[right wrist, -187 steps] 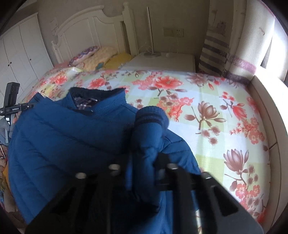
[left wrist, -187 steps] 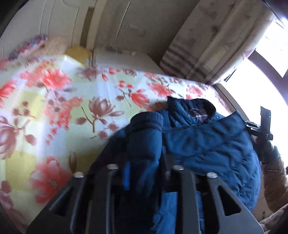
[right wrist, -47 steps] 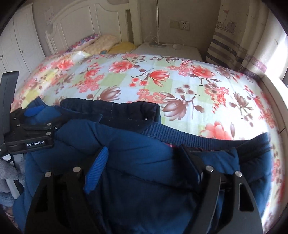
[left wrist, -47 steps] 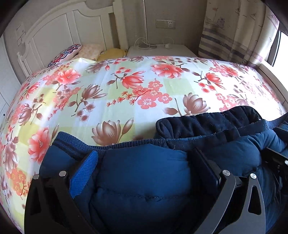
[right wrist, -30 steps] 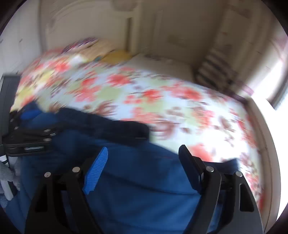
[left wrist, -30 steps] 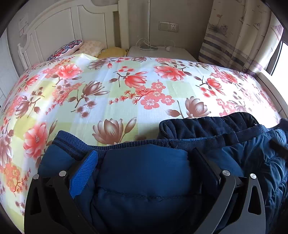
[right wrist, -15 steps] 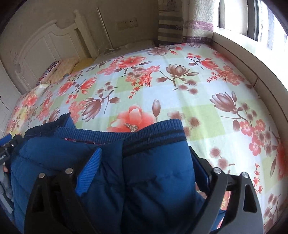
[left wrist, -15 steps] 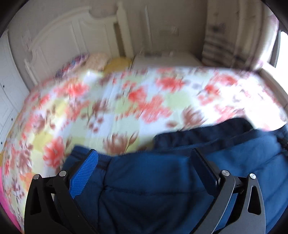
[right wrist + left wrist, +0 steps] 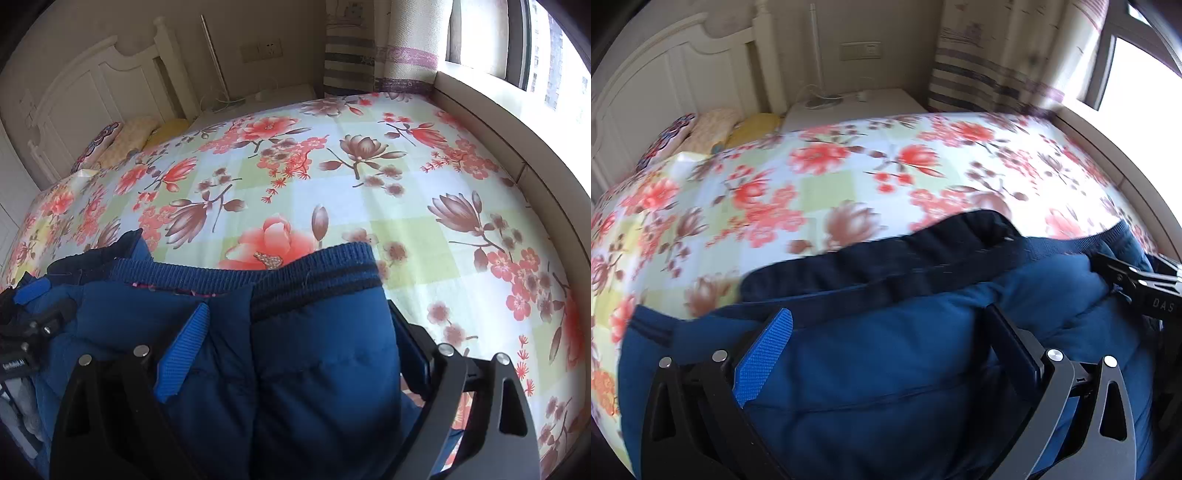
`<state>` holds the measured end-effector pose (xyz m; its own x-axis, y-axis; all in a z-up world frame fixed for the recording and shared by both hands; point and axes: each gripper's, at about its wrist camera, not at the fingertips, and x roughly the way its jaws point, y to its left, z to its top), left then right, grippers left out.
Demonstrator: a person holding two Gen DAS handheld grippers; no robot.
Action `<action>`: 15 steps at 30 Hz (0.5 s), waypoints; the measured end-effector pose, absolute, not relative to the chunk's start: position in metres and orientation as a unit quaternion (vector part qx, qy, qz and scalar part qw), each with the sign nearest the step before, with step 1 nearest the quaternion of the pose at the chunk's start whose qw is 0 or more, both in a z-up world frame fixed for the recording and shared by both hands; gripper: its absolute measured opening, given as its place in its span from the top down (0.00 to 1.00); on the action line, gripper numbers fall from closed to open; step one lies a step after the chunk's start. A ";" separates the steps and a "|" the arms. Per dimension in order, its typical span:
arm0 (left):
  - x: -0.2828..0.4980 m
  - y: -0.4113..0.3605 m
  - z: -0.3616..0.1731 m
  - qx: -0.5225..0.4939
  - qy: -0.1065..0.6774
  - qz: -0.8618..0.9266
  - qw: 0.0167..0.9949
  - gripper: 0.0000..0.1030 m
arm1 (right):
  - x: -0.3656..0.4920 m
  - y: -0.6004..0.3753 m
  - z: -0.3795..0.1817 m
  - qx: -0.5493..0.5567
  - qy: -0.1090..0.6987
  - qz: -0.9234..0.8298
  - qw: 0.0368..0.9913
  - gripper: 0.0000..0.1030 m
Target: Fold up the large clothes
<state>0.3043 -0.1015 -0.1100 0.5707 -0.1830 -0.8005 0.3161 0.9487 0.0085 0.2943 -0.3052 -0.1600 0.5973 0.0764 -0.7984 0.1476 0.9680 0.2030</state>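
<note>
Left wrist view: blurred with motion, tilted up from a second ago, when the frame sat steady over the same fold. Left gripper (image 9: 890,339) spread wide, fingers straddling a thick bulge of the padded blue quilted jacket (image 9: 886,369) without pinching it; not gripping anything, as far as can be judged. Dark ribbed collar (image 9: 886,254) lying across the top of the bundle, on the floral red-and-green bedspread (image 9: 812,177). Other tool visible at the right edge, touching the same garment.

Right wrist view: sharp now, after the heavy blur one second ago. Right gripper (image 9: 295,339) likewise spread apart, blue pad and black finger flanking the jacket's ribbed navy hem (image 9: 317,273); nothing clamped. Jacket bunched at the near edge of the bed, hem doubled up close to the collar.

Probably means: sleeves tucked in and bottom brought up, both tools releasing; fold nearly complete, only smoothing or one more halving left.
</note>
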 end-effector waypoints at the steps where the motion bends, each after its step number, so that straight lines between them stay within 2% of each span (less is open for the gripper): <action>1: 0.305 -0.090 -0.106 0.074 0.438 -0.134 0.886 0.04 | 0.295 -0.306 -0.160 0.125 0.448 -0.020 0.885 0.12; 5: 0.315 -0.005 -0.100 0.068 0.425 -0.032 0.902 0.04 | 0.295 -0.307 -0.161 0.127 0.449 -0.018 0.884 0.12; 9: 0.325 0.062 -0.116 -0.049 0.457 -0.058 0.886 0.04 | 0.295 -0.306 -0.161 0.129 0.451 -0.017 0.883 0.12; 15: 0.319 0.049 -0.117 -0.014 0.444 -0.033 0.895 0.04 | 0.295 -0.305 -0.160 0.122 0.447 -0.022 0.886 0.11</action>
<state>0.3192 0.0487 -0.1171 0.6029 -0.0720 -0.7945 0.0473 0.9974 -0.0545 0.2946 -0.3047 -0.1595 0.5991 0.0708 -0.7975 0.1482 0.9691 0.1973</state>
